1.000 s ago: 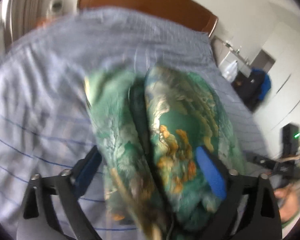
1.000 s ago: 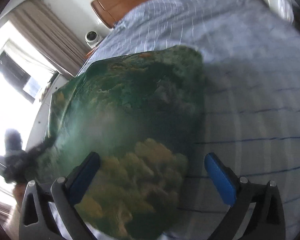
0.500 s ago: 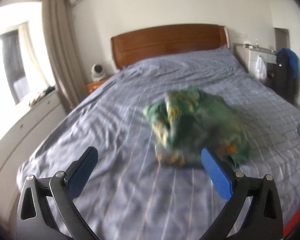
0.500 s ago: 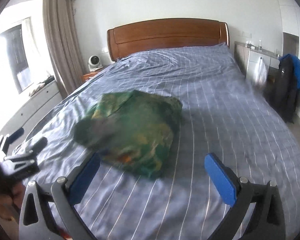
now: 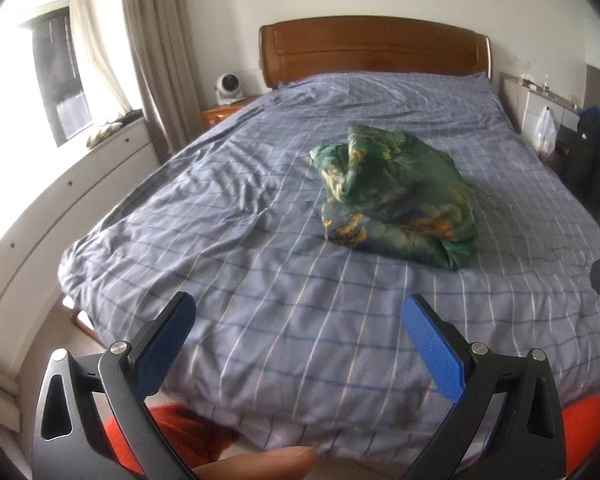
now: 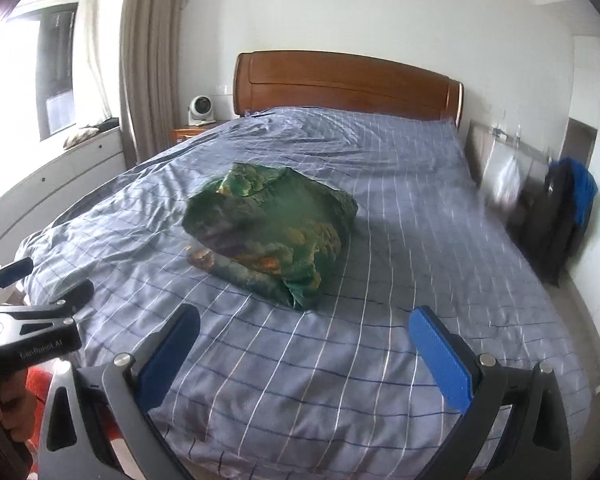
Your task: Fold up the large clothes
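A green garment with yellow and orange print (image 5: 396,200) lies bunched in a loose heap on the middle of the bed; it also shows in the right wrist view (image 6: 272,232). My left gripper (image 5: 298,326) is open and empty, held back over the foot of the bed, well short of the garment. My right gripper (image 6: 304,338) is open and empty, also over the foot of the bed, apart from the garment. The left gripper's body shows at the left edge of the right wrist view (image 6: 32,320).
The bed has a blue checked cover (image 5: 260,272) and a wooden headboard (image 5: 372,48). A white cabinet (image 5: 60,184) under the window runs along the left side. A nightstand with a small fan (image 6: 200,110) stands by the headboard. A dark chair with clothes (image 6: 560,216) stands at the right.
Both grippers let go of the green garment and pulled back from close over it to the foot of the bed. The garment dropped into a heap on the cover.
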